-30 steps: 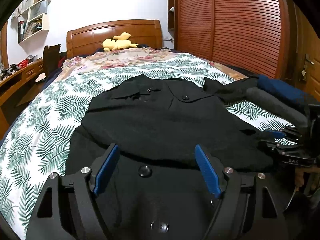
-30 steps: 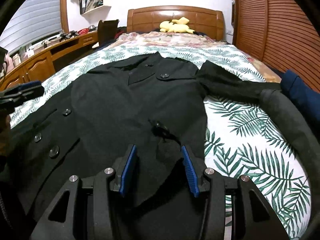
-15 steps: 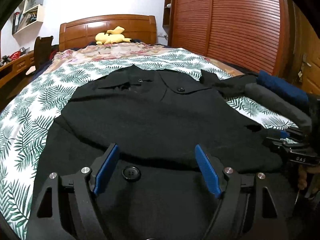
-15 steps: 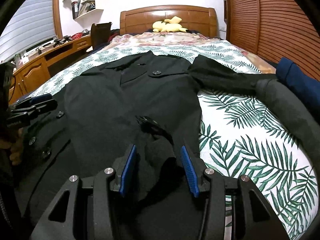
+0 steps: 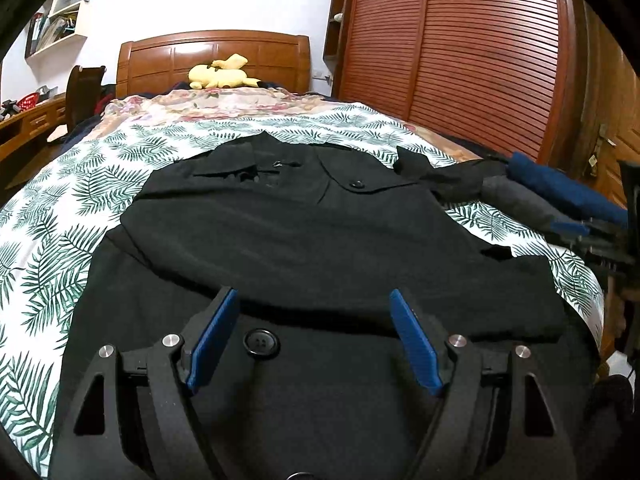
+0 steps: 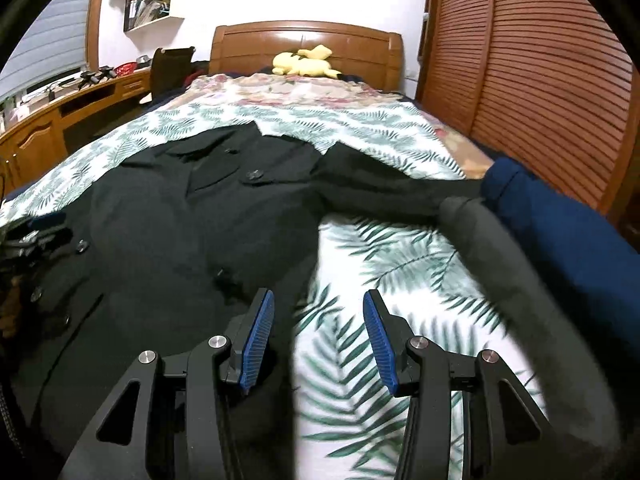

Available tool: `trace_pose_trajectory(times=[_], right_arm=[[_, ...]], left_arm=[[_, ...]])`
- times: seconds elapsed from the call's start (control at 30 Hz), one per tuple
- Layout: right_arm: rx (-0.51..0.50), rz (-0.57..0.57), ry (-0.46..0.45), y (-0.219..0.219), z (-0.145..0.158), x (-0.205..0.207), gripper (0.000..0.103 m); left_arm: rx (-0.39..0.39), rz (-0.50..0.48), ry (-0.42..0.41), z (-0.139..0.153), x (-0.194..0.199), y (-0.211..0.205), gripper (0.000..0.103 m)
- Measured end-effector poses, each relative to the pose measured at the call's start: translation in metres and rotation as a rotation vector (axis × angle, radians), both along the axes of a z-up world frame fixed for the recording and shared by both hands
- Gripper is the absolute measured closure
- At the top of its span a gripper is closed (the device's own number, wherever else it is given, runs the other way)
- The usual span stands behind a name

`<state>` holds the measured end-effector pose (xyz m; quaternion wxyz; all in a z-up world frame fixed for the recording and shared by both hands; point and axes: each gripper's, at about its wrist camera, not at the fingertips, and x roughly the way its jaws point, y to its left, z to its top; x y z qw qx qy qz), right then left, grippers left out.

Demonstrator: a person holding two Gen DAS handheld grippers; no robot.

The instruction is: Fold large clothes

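Coat (image 5: 304, 240), black and buttoned, lies spread on the leaf-print bedspread (image 5: 60, 248), collar toward the headboard (image 5: 212, 56) at upper centre of the left wrist view; one sleeve is already laid across the body, its edge forming the dark ridge that runs through mid-frame, which suggests the fold is partly made. Left gripper (image 5: 312, 332), at lower centre of that view, stands with its blue pads wide apart over the lower front of the coat, a large button (image 5: 261, 343) lying between them; nothing is pinched, and the low, spread posture reads as a hand poised over the cloth rather than carrying it. At the right edge of the same view the other tool appears only as a blurred dark shape. In the right wrist view the coat fills the left half of the frame, while its other sleeve (image 6: 384, 196) trails to the right across the bedspread toward a rolled grey garment (image 6: 504, 256) and a dark blue one (image 6: 568, 232) at the right edge. Right gripper (image 6: 318, 332), at lower centre, has its pads parted and empty, over the coat's right hem edge where black cloth meets bedspread; the outstretched sleeve is probably the next part to be brought in. A yellow plush toy (image 6: 304, 65) sits against the headboard, well clear of the work.
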<state>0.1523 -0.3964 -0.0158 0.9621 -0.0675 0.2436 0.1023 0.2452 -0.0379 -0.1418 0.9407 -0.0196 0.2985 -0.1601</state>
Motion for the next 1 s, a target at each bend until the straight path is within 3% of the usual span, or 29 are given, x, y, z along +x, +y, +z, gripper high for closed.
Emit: trace_pose_trajectory(times=[0.13,0.47,0.57,0.67,0.87,1.0], right_arm=[[-0.016,-0.001,0.012,0.001,0.012,0.024,0.055],[-0.073,-0.01,0.074,0.003,0.006,0.124,0.055],[-0.068,-0.005,0.118,0.0,0.002,0.154,0.041],[-0.077,-0.005,0.148,0.001,-0.002,0.178,0.041],[-0.188,-0.026,0.217,0.017,-0.011,0.216,0.041],[-0.256,-0.047,0.213,0.026,-0.009,0.227,0.041]], left_arm=[[0.008,-0.002,-0.003,0.0,0.0,-0.001,0.024],[0.016,-0.009,-0.007,0.001,0.0,-0.003,0.024],[0.021,-0.012,-0.008,0.0,0.0,-0.004,0.024],[0.027,-0.015,-0.008,0.0,-0.001,-0.006,0.024],[0.029,-0.018,-0.003,0.0,-0.001,-0.006,0.024],[0.033,-0.017,-0.004,0.0,-0.002,-0.007,0.024]])
